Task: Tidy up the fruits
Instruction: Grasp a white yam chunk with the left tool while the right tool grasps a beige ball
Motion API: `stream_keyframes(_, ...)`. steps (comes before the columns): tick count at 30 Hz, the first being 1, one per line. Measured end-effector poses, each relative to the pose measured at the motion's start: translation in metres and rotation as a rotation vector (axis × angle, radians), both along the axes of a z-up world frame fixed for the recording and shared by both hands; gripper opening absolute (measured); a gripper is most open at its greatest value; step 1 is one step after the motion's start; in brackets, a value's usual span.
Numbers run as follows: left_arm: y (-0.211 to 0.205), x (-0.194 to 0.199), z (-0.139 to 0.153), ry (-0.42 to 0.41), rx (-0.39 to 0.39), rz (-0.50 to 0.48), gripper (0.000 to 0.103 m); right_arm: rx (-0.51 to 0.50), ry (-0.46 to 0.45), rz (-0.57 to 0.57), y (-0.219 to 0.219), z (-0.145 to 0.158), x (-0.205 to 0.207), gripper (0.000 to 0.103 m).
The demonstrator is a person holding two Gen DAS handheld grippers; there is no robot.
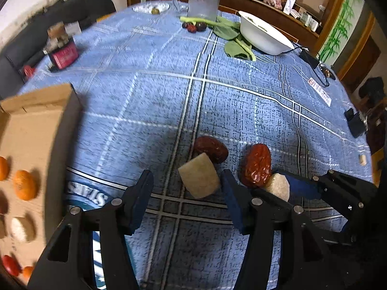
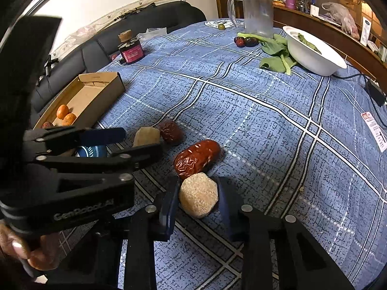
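Blue plaid tablecloth [image 1: 150, 77] over the whole table, serving as work surface

Cardboard box [image 2: 96, 91] at the left edge, open-topped, apparently the collecting spot: small oranges [image 2: 65, 114] already inside, plus a pale chunk and a red fruit seen in the left wrist view

White bowl [image 2: 314, 55] far right, tilted over leafy greens [image 2: 275, 60]; frosted pitcher [image 2: 257, 12] behind them; dark jar with pink label [image 2: 131, 50] far left. None in play, judged as clutter

Left gripper [image 1: 186, 188] tilted down over the pale wedge [image 1: 199, 178], fingers spread with room to spare, wedge lying between them nearer the right finger, contact on that side hard to rule out, no squeeze. Judged as lining up for a grab

Right gripper [image 2: 198, 198] near centre, fingers closed on the rough tan lump [image 2: 198, 194], pads pressing both flanks; lump low at the cloth, whether lifted cannot be told

Large red date [image 2: 197, 158] just beyond the tan lump, touching or nearly so; risk of nudging it on lift-off. Darker date [image 2: 170, 131] tucked against the far side of the pale wedge, likely to roll when the wedge goes

Loose dates [image 2: 244, 41] and a green fruit [image 2: 220, 26] far off, still to be gathered
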State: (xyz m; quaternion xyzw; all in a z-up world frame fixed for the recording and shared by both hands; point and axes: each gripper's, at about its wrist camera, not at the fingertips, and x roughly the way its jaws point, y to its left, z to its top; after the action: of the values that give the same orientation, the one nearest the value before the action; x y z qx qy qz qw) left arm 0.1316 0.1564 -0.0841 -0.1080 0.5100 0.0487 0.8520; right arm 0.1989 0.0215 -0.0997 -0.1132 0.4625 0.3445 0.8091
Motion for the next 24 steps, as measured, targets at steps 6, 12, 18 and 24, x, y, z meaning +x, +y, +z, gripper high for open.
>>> stream_keyframes(6,0.004,0.006,0.001,-0.017,-0.011,0.001,0.056,0.011,0.009,-0.006,-0.002,0.0,0.001,0.031)
stream_keyframes(12,0.003,0.004,0.004,-0.031,-0.015,-0.014,0.034,0.018,-0.009,-0.016,-0.006,0.006,-0.003,0.031)
stream_keyframes(18,0.006,-0.011,0.018,-0.064,-0.008,-0.004,0.034,0.044,-0.023,-0.025,-0.013,0.02,-0.01,0.031)
stream_keyframes(24,0.011,-0.032,0.037,-0.102,0.036,0.019,0.034,0.064,-0.036,-0.01,-0.009,0.031,-0.021,0.031)
